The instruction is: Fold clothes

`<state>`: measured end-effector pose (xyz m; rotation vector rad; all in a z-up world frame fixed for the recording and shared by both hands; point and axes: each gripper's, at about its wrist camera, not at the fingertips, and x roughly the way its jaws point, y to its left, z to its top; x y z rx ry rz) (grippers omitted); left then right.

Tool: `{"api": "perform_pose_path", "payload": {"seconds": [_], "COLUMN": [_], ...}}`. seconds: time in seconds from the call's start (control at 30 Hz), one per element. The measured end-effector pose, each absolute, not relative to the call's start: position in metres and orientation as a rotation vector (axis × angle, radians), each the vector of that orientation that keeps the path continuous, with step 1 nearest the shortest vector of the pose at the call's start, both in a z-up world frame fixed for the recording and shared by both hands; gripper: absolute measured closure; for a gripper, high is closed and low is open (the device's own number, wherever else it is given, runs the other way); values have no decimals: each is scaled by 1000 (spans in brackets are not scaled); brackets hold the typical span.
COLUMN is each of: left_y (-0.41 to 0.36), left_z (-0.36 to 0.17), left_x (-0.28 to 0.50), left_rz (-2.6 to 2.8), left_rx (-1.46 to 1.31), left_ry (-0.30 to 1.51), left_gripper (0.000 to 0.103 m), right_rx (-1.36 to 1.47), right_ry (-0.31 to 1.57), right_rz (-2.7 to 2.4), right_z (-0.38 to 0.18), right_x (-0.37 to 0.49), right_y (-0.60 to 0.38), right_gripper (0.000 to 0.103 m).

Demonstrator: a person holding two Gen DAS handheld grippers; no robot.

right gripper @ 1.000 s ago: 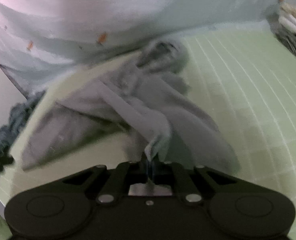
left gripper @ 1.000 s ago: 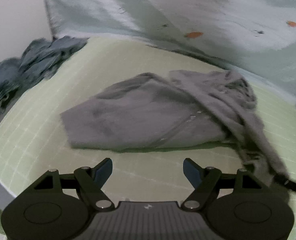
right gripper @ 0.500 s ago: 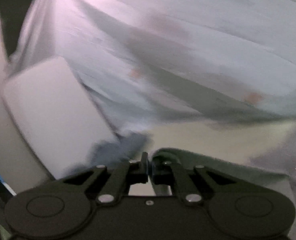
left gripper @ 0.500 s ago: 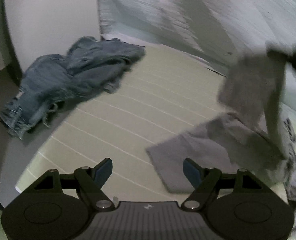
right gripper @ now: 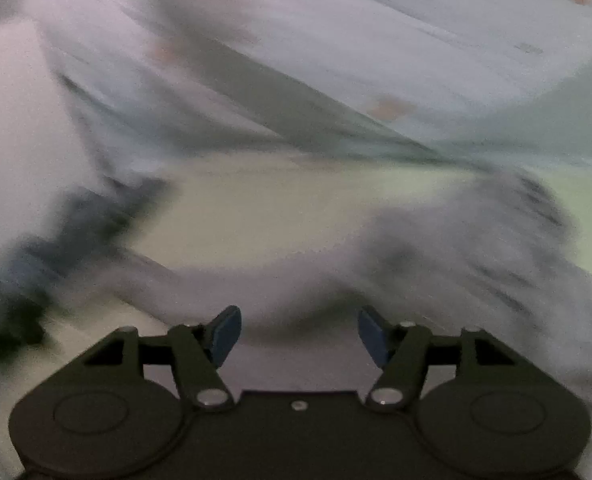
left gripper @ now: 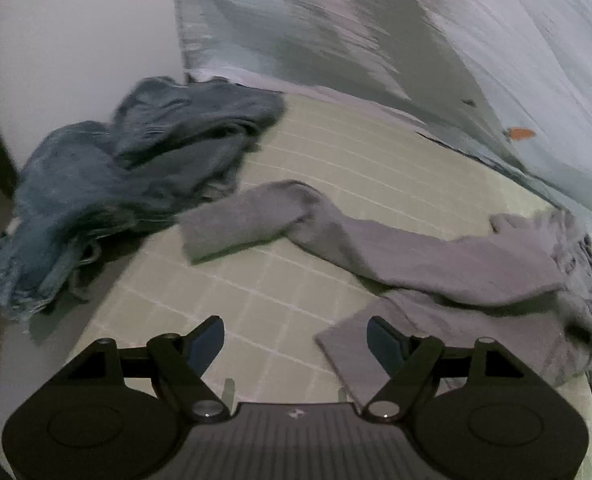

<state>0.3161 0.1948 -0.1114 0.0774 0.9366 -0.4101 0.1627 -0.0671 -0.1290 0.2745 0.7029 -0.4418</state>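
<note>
Opening right gripper (right gripper: 299, 336), nothing between.

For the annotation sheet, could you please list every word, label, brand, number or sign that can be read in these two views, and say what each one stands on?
No readable text in either view.
A small pale emblem on the left gripper's body is too small to read.
The orange marks on the pale bedsheet are a printed pattern, not lettering.
The grey garment and blue jeans show no labels.
The right wrist view is blurred.

Two wrist views angled down, close over one green gridded mat (left gripper: 296, 280), the right blurred.
</note>
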Motion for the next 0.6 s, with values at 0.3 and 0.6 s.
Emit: {"api": "perform_pose_path", "payload": {"seconds": [0.3,0.6], "left_y": [112,36], "left_z": [-121,-125], "left_x": [263,166], "left_rz": [-554,-631], "left_rx": [203,304], "left_ry": [956,996], "left_gripper": [24,23], "right_rx": [399,343], "right_ry": [807,915], "right_rz": [-901,-694], "right_z": [-163,-191], "right_x": [11,-28], "right_y": [-145,-175], "right_gripper": [26,17]}}
